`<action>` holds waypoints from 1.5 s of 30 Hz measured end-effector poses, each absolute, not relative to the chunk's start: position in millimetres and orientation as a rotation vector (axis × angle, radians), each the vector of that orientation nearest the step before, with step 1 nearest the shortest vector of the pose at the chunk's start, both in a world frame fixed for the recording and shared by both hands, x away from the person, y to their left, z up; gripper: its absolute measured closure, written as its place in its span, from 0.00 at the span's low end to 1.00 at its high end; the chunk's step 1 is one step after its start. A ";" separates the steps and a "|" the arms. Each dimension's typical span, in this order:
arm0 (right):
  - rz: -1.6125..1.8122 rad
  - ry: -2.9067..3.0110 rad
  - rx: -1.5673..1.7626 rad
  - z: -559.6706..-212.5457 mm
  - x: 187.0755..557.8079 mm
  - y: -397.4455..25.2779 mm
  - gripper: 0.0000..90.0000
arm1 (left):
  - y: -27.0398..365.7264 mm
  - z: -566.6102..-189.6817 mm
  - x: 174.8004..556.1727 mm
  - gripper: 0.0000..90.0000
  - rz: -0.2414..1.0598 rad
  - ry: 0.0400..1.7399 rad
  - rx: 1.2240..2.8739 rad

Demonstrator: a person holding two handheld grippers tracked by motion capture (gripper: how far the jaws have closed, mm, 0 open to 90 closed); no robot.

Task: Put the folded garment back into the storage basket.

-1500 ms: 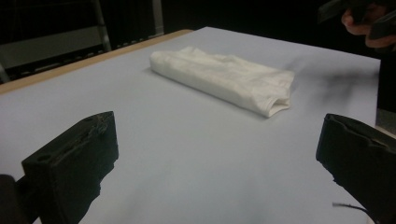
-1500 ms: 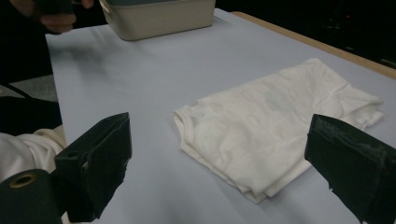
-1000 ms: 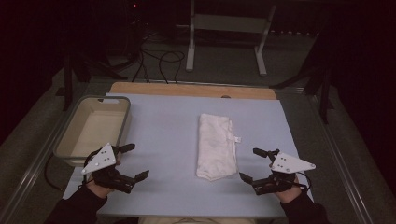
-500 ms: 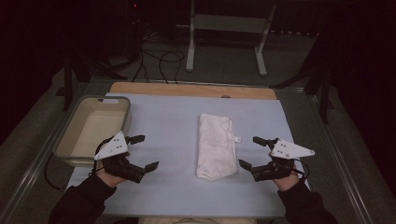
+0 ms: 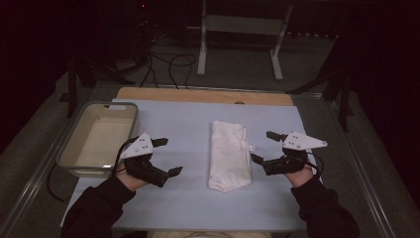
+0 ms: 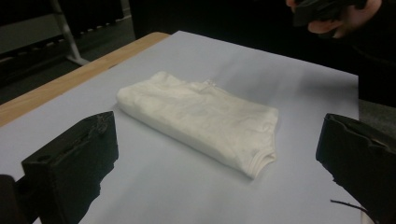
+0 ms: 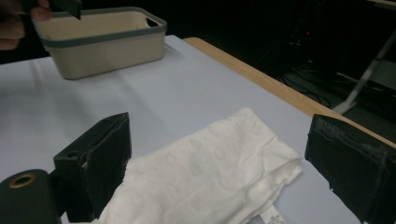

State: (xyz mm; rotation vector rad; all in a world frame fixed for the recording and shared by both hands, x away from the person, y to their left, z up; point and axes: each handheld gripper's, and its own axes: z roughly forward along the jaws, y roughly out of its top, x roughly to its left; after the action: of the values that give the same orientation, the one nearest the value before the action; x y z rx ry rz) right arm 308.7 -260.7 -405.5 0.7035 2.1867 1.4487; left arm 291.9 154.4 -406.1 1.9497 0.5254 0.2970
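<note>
A folded white cloth (image 5: pixel 228 154) lies lengthwise in the middle of the pale blue table cover (image 5: pixel 188 124). My left gripper (image 5: pixel 167 156) hovers to its left, open, with nothing between the jaws. On the cloth's right my right gripper (image 5: pixel 263 147) is open too, its lower jaw tip close to the cloth's edge. The left gripper view looks across at the cloth (image 6: pixel 201 116) from a short way off. In the right gripper view the cloth (image 7: pixel 205 177) sits between and just beyond the wide-open jaws, a small label showing at its near edge.
A beige bin (image 5: pixel 99 139) with a grey rim stands empty at the table's left edge, behind my left hand. A wooden strip (image 5: pixel 203 95) runs along the far side of the cover. Beyond the table are a metal stand and cables on the floor.
Both grippers have moved forward and inward toward the cloth. The right one now reaches the cloth's right edge. Both stayed open; the cloth has not moved.
</note>
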 end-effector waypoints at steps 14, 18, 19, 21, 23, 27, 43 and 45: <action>1.430 2.193 0.772 -418.1 340.6 -249.5 0.08 | 118.1 -415.1 309.6 0.00 0.262 0.513 1.964; 1.424 2.209 0.817 -427.1 353.1 -246.6 0.08 | 103.7 -420.9 311.1 0.00 0.249 0.507 1.983; 1.423 2.213 0.822 -428.8 355.2 -246.0 0.08 | 103.7 -420.9 311.1 0.00 0.249 0.507 1.983; 1.422 2.219 0.827 -430.6 357.1 -245.2 0.08 | 98.1 -423.8 312.0 0.00 0.241 0.506 1.988; 1.418 2.226 0.844 -437.1 363.2 -242.4 0.08 | 89.4 -428.9 314.5 0.00 0.231 0.512 1.992; 1.410 2.244 0.864 -446.5 370.9 -238.1 0.08 | 80.2 -435.0 316.4 0.00 0.223 0.514 1.998; 1.313 2.292 0.932 -481.1 395.0 -231.3 0.08 | 48.2 -476.5 332.7 0.00 0.163 0.618 2.076; 1.294 2.302 0.955 -485.8 398.2 -230.3 0.08 | 46.1 -480.6 335.6 0.00 0.163 0.639 2.095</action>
State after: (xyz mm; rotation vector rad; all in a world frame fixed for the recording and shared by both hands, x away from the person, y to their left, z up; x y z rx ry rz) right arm 398.2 -230.3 -485.8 0.9549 2.3018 1.2936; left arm 335.6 46.1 -480.6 2.0946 0.6390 0.1630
